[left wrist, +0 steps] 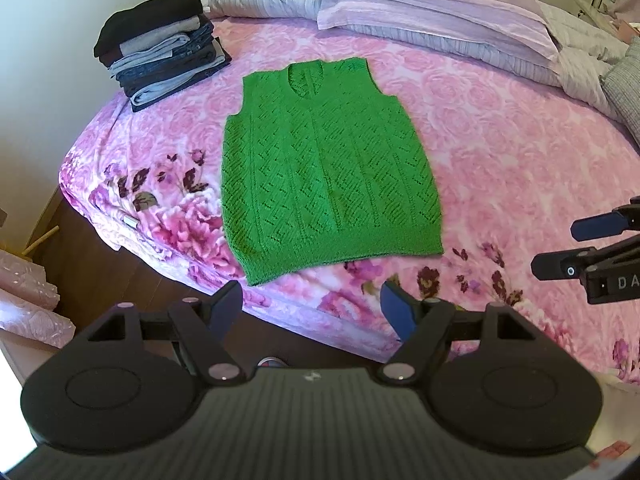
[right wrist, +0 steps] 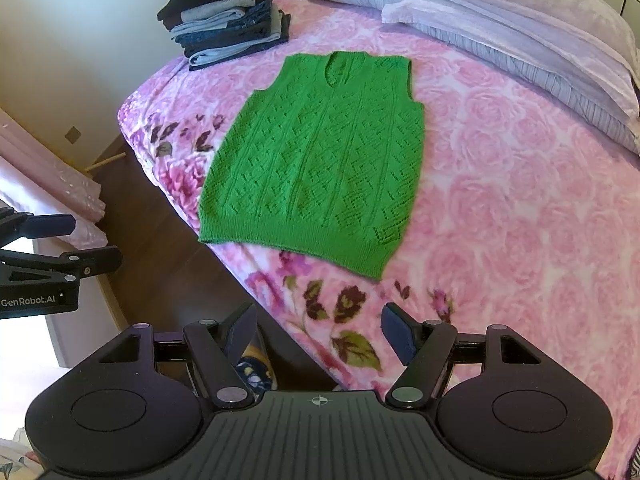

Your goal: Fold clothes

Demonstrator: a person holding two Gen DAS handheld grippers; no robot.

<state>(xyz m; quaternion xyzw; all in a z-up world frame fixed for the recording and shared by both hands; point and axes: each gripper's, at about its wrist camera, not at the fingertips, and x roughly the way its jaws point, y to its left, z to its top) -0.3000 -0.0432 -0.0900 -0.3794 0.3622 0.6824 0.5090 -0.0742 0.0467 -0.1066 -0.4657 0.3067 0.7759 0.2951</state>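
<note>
**Both grippers spread, vest not yet touched**

My left gripper (left wrist: 312,304) hung at the bottom of its frame with jaws spread and empty; my right gripper (right wrist: 318,330) matched it, low in its view. The green knit vest (left wrist: 326,168) lay flat at frame centre on the pink floral bedspread (left wrist: 500,152), hem nearest me, close to the bed's edge. A stack of folded clothes (left wrist: 160,50) sat upper left. I judged the open knit could snag or stretch if pinched unevenly, skewing the fold.
</note>
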